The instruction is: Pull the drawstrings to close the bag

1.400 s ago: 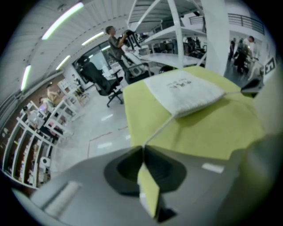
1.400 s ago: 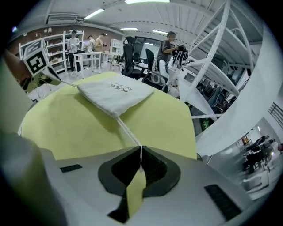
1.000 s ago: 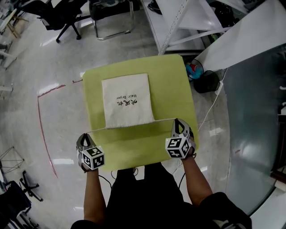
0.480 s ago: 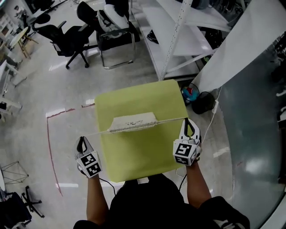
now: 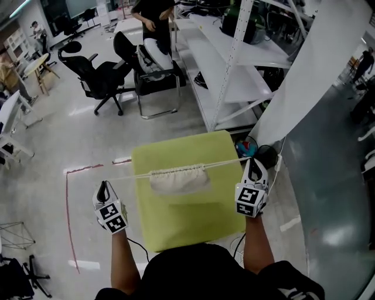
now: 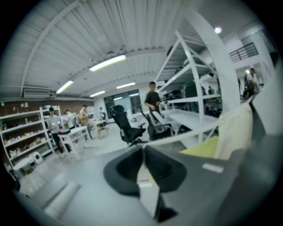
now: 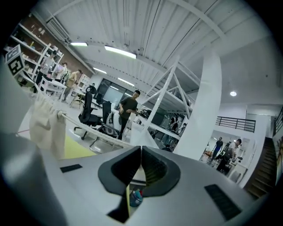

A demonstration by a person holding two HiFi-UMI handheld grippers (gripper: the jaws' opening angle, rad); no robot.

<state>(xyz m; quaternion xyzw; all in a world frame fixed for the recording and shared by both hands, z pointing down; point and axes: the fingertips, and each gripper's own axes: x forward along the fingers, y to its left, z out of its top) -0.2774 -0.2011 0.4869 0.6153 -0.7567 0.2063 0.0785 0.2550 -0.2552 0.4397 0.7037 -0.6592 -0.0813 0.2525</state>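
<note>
A cream cloth bag [image 5: 179, 179] hangs in the air above the green table [image 5: 193, 220], its mouth gathered into tight folds. A white drawstring [image 5: 132, 176] runs taut out of both sides of the mouth. My left gripper [image 5: 104, 186] is shut on the left end, beyond the table's left edge. My right gripper [image 5: 255, 164] is shut on the right end, at the table's right edge. In the left gripper view the jaws [image 6: 142, 149] are pressed together, with the string leading right to the bag [image 6: 234, 132]. The right gripper view shows shut jaws [image 7: 140, 149] and the bag [image 7: 46, 126] at left.
White metal shelving [image 5: 234, 58] stands behind the table. Black office chairs [image 5: 102, 73] and a person [image 5: 153, 14] are at the back. A black bin [image 5: 266, 155] sits by the table's far right corner. A red tape line [image 5: 67, 211] marks the floor at left.
Both grippers have risen and moved apart with the string ends. The bag has come up off the table, where it lay flat, and its mouth has bunched shut.
</note>
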